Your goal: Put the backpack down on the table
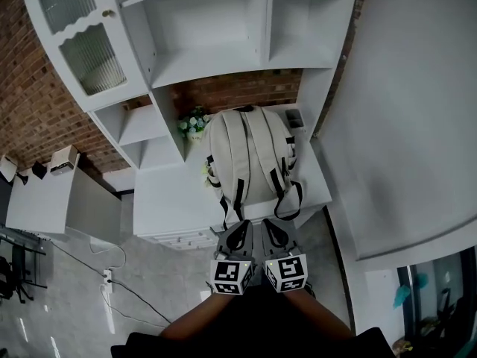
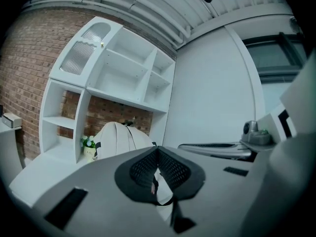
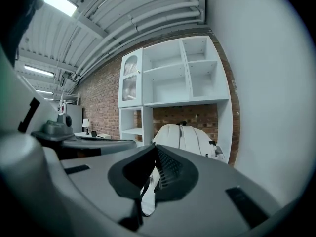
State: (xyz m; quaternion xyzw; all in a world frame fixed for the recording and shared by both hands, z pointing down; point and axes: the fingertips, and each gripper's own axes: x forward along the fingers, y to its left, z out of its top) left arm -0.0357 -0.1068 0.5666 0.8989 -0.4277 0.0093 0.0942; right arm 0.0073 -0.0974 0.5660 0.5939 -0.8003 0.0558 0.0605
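Observation:
A cream backpack (image 1: 250, 155) with black-trimmed straps lies strap side up on the white table (image 1: 168, 196), its top towards the brick wall. It shows as a pale dome in the left gripper view (image 2: 121, 137) and the right gripper view (image 3: 185, 135). My left gripper (image 1: 240, 230) and right gripper (image 1: 273, 228) sit side by side at the table's front edge, just below the backpack's bottom and its dangling strap ends. Both are shut, pads meeting at the tips (image 2: 158, 149) (image 3: 155, 147). Pale cloth and a black strap show through the gap under the pads; I cannot tell whether they touch it.
A white shelf unit (image 1: 223, 36) rises behind the table against a brick wall. A small pot of flowers (image 1: 195, 125) stands left of the backpack, a small dark item (image 1: 294, 118) to its right. A white wall (image 1: 402, 125) closes the right side. Cables (image 1: 112, 274) lie on the floor at left.

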